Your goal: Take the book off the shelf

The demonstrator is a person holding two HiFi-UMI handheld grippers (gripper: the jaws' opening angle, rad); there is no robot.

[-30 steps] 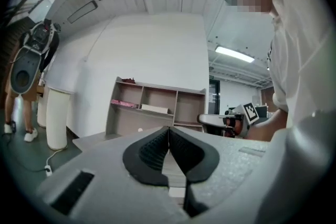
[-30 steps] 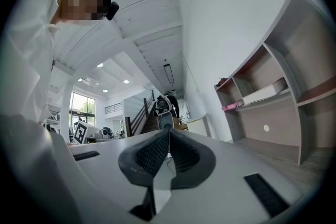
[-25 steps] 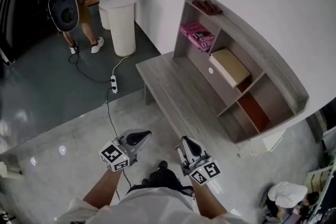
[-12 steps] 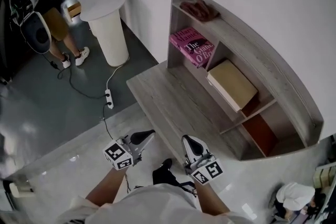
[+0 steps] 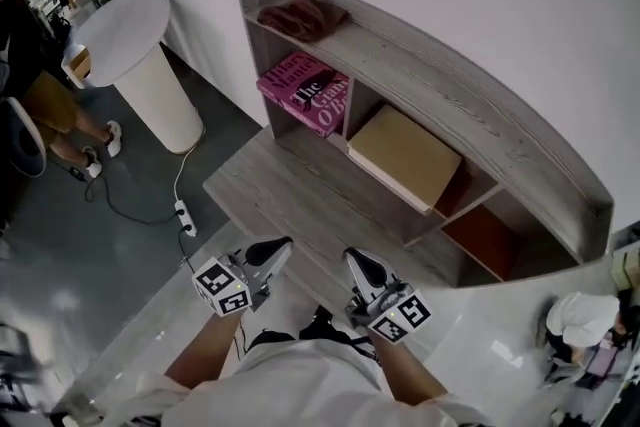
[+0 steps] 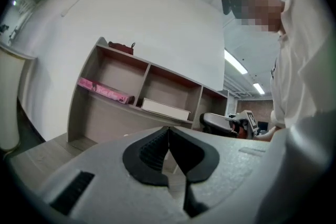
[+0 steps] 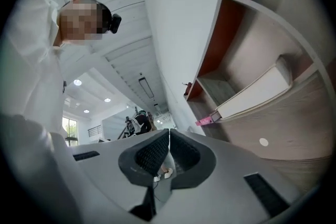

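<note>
Holding left hand-held gripper (image 5: 277, 248) and right hand-held gripper (image 5: 357, 260) side by side, near front edge of grey wooden table (image 5: 290, 190). Both clenched tight, jaws together, nothing between. Ahead of both, well apart: grey wooden shelf unit (image 5: 455, 95) standing on table. Pink hardcover book with black title patch (image 5: 308, 93) lying flat in leftmost compartment, far ahead of left hand-held gripper, untouched. Flat tan box (image 5: 405, 155) in next compartment, ahead of right hand-held gripper. Dark red cloth (image 5: 300, 15) on shelf top, above book. White round pedestal (image 5: 125, 30) far off left.
</note>
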